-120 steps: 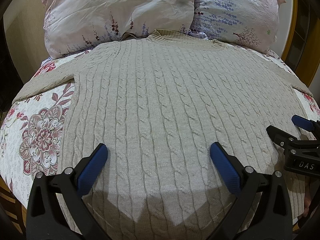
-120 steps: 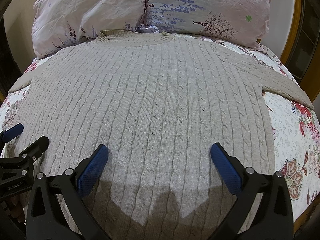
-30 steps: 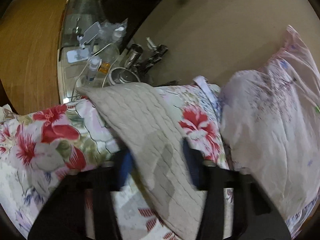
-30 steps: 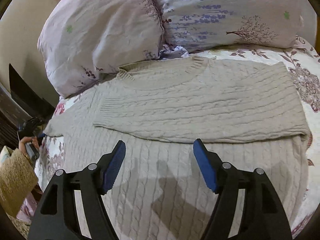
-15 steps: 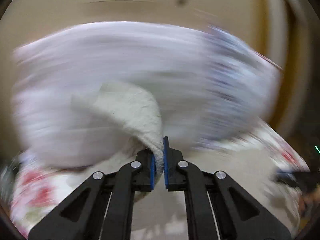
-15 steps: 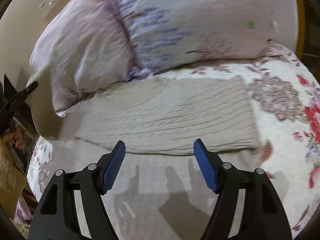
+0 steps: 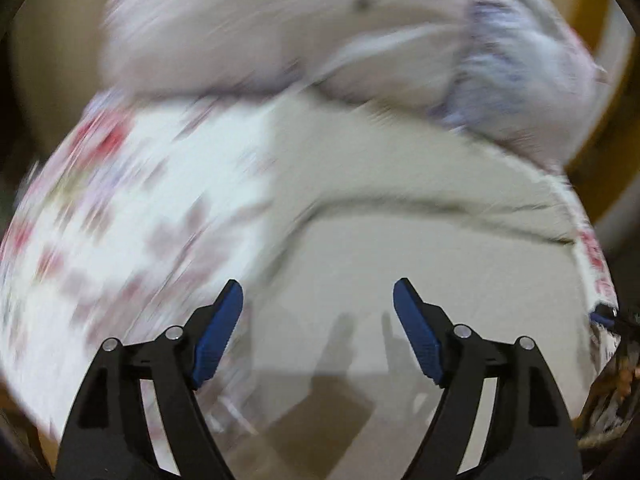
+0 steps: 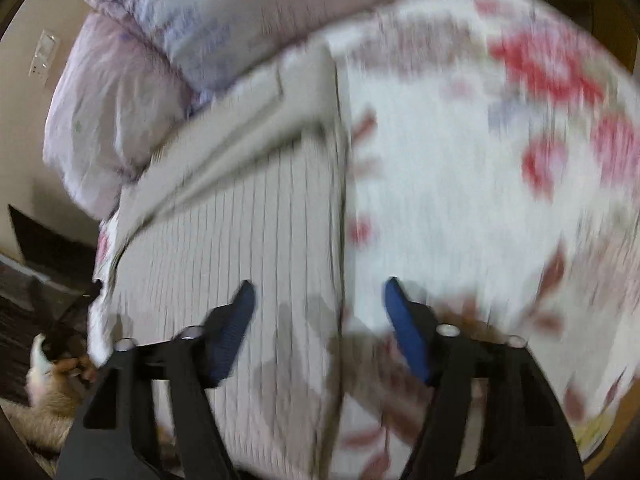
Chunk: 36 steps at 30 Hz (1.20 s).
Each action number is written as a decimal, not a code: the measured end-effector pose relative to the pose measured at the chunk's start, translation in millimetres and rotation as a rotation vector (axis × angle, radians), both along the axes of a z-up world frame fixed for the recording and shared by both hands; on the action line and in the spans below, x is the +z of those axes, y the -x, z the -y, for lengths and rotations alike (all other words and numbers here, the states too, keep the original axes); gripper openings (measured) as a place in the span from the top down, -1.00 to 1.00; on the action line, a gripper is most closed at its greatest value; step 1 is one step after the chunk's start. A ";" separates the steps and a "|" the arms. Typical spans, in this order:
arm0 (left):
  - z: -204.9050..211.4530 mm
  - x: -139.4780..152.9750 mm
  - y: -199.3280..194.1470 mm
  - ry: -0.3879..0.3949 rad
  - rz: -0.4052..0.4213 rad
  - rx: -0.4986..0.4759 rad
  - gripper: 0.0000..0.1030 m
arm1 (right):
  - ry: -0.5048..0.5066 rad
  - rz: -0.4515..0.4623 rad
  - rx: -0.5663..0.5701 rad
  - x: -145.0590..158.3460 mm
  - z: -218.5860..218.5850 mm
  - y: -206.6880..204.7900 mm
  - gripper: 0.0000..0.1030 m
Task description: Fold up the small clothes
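Left sleeve dropped since half a second ago: left tongs (image 7: 318, 336), then pinching it, now spread and empty; sleeve-fold step about done.
Left wrist view, blurred: beige sweater (image 7: 420, 264) lies on the floral bed (image 7: 120, 216) below the pillows (image 7: 280, 28), a folded layer across its upper part. Right wrist view, also blurred: right tongs (image 8: 318, 328) spread, empty, straddling the sweater's (image 8: 240, 248) right side edge; sleeves look laid across the chest. Next move likely calls for gripping a side or the hem and folding the body over.
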State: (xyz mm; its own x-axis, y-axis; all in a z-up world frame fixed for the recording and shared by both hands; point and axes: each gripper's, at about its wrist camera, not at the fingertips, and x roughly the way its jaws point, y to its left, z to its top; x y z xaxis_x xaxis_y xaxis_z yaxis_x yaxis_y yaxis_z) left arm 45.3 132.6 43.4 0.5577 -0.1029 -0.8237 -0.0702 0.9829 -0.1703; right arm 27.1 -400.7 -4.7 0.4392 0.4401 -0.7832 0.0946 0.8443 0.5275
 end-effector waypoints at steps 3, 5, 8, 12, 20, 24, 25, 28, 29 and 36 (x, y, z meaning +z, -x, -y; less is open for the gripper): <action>-17.7 -17.1 40.2 0.125 -0.084 0.041 -0.31 | -0.125 -0.043 0.053 -2.2 -1.6 24.5 0.04; -16.0 -20.9 60.7 0.180 -0.081 0.031 -0.25 | -0.242 -0.095 0.097 -5.1 -5.3 42.1 0.22; -8.2 -25.6 89.2 0.279 -0.112 -0.012 -0.08 | -0.329 -0.147 0.152 -9.3 -10.3 59.2 0.43; 10.0 -29.2 106.5 0.391 -0.147 -0.038 0.01 | -0.383 -0.204 0.248 -9.1 -23.9 63.5 0.78; 21.3 -10.7 50.1 0.513 -0.115 -0.166 0.83 | -0.431 0.046 0.256 53.3 -24.2 0.2 0.84; 3.3 34.8 -43.2 0.499 0.106 -0.158 0.88 | -0.394 0.237 0.177 94.3 -12.1 -77.9 0.84; 1.8 41.8 -61.7 0.486 0.143 -0.151 0.88 | -0.380 0.270 0.153 100.0 -12.3 -94.6 0.84; 2.4 52.9 -129.6 0.412 0.224 -0.112 0.74 | -0.302 0.332 0.054 103.7 -10.9 -154.5 0.80; 2.6 49.2 -151.7 0.400 0.215 -0.084 0.59 | -0.276 0.318 0.018 99.5 -12.4 -171.6 0.49; -31.0 13.7 -165.9 0.339 0.093 0.059 -0.59 | -0.152 0.250 -0.067 82.0 -11.6 -182.1 -0.71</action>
